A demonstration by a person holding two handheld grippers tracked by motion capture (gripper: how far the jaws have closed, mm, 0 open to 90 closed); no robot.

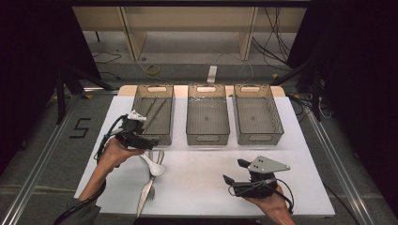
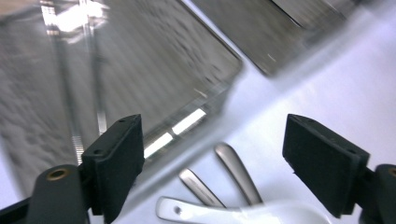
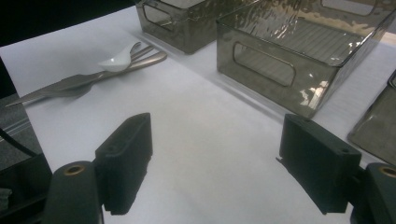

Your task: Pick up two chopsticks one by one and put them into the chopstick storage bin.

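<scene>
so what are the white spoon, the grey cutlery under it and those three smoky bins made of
White spoon: looks like glazed ceramic, glossy and opaque; could be melamine.
Grey cutlery: brushed metal, probably stainless steel, with a dull sheen.
Three smoky bins: tinted translucent plastic, with a rippled see-through wall and moulded handle slots.

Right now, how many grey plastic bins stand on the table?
3, in a row along the far edge: left bin holding chopsticks, middle bin and right bin. None seems hidden.

The left gripper and the right gripper both hover with jaws spread wide and empty.
</scene>
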